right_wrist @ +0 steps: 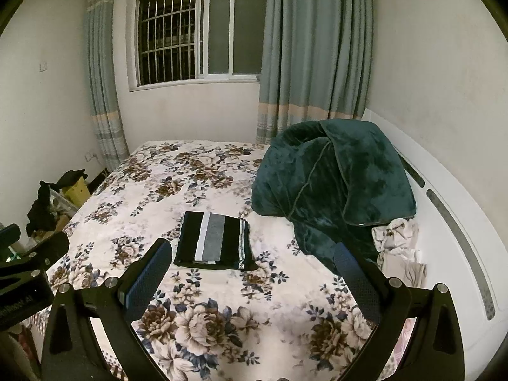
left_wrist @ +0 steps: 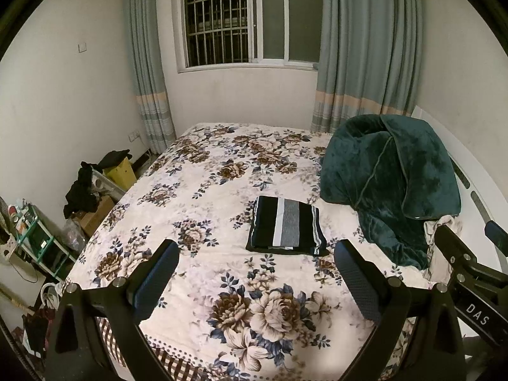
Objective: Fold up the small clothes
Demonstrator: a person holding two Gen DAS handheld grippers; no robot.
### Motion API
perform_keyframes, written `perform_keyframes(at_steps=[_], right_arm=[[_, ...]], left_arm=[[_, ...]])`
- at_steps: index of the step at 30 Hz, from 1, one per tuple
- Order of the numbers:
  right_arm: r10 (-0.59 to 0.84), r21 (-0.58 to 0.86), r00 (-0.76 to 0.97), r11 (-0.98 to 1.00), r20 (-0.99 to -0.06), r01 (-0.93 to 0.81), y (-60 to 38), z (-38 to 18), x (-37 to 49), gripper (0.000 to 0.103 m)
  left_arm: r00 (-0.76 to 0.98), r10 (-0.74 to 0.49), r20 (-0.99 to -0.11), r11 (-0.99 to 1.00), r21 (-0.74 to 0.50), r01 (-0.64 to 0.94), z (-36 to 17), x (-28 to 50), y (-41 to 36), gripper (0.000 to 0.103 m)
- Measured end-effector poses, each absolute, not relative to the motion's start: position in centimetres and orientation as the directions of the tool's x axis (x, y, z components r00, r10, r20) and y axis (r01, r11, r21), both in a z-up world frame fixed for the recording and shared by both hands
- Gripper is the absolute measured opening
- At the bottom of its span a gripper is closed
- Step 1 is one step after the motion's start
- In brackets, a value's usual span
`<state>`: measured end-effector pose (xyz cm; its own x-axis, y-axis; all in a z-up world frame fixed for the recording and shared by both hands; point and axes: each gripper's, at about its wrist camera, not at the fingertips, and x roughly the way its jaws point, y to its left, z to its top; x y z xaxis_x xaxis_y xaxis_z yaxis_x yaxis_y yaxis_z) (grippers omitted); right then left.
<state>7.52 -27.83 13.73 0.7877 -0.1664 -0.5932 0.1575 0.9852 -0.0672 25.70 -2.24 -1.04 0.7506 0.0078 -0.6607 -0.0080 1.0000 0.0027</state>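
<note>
A folded black garment with white and grey stripes [left_wrist: 285,227] lies flat on the floral bed cover [left_wrist: 206,190]; it also shows in the right wrist view [right_wrist: 214,241]. My left gripper [left_wrist: 255,255] is open and empty, held above the near part of the bed, short of the garment. My right gripper [right_wrist: 252,255] is open and empty, also held back from the garment; it shows at the right edge of the left wrist view [left_wrist: 466,254]. A crumpled pale cloth [right_wrist: 398,244] lies by the green blanket.
A heaped dark green blanket [right_wrist: 333,184] sits on the right side of the bed by the white headboard [right_wrist: 451,222]. Boxes, dark clothes and a shelf [left_wrist: 38,238] crowd the floor left of the bed. Window and curtains [left_wrist: 365,47] stand behind.
</note>
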Motion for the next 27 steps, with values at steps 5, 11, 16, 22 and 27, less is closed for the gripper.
perform_keyframes(at_steps=[5,11,16,22,27], right_arm=[[-0.165,-0.066,0.789,0.986,-0.592,0.156,-28.1,13.8,7.6,0.103],[-0.161,-0.062,0.79,0.986,-0.592,0.154,-28.1,13.8,7.8,0.103],[-0.158,-0.06,0.79,0.987,-0.592,0.152,-28.0,13.7,7.8,0.103],[-0.157,-0.06,0.792,0.987,-0.59,0.151,-27.8,13.7,7.8,0.103],[-0.154,-0.057,0.795,0.987,-0.587,0.149,-27.2,13.8,8.2,0.103]], left_arm=[[0.751,0.009,-0.661,1.0,0.003,-0.01,-1.0,25.6,-2.2,0.1],[0.752,0.008,-0.659,1.0,0.002,-0.009,-1.0,25.6,-2.2,0.1],[0.752,0.01,-0.659,1.0,0.004,-0.01,-1.1,25.5,-2.3,0.1],[0.76,0.018,-0.649,1.0,0.006,-0.018,-0.4,25.4,-2.0,0.1],[0.77,0.026,-0.637,1.0,0.006,-0.029,0.3,25.3,-2.1,0.1]])
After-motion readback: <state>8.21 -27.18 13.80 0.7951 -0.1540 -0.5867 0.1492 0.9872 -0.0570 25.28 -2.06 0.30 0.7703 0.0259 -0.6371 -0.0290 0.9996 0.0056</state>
